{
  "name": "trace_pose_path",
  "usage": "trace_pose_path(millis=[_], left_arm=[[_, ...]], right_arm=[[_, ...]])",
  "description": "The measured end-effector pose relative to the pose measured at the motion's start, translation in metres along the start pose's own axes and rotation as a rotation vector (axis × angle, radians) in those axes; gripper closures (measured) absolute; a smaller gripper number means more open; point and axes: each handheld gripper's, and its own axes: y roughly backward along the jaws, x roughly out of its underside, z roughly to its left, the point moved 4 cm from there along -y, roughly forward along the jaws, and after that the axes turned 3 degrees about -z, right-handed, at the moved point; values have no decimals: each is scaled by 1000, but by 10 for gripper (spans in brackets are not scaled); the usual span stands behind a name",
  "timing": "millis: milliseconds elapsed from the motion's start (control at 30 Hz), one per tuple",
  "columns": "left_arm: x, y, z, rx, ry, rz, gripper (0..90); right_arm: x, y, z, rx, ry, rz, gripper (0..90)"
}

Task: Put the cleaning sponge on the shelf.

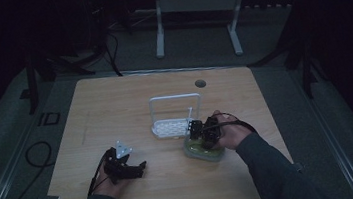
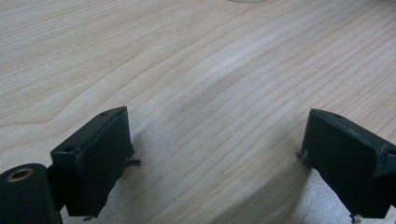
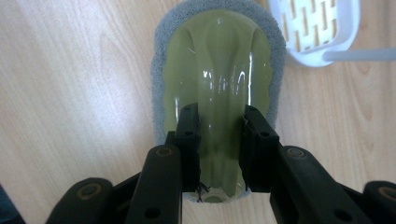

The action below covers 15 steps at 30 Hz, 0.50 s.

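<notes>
Right gripper (image 3: 218, 140) first: its jaws are clamped on the raised green grip of a scrubber (image 3: 219, 70), a green plastic top on a grey pad, lying flat on the table (image 1: 114, 101). In the high view that gripper (image 1: 203, 129) sits at about four o'clock of table centre, the person's hand (image 1: 231, 131) wrapped behind it. Just beside the scrubber, at its eleven o'clock, stands a white slotted rack (image 1: 172, 125) with a tall loop handle. Over at seven o'clock of centre, the left gripper (image 1: 124, 166) rests low on the wood. Its jaws are spread wide apart, bare wood grain between them in its own view (image 2: 215, 154).
</notes>
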Motion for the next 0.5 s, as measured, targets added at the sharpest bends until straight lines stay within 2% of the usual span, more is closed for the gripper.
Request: trace_pose_path(millis=[267,500], left_arm=[[0,0,0,0,0,1,85],[0,0,0,0,0,0,85]], right_arm=[[-10,0,-4,-2,8,-27,716],[-22,3,-6,28,38,-46,717]])
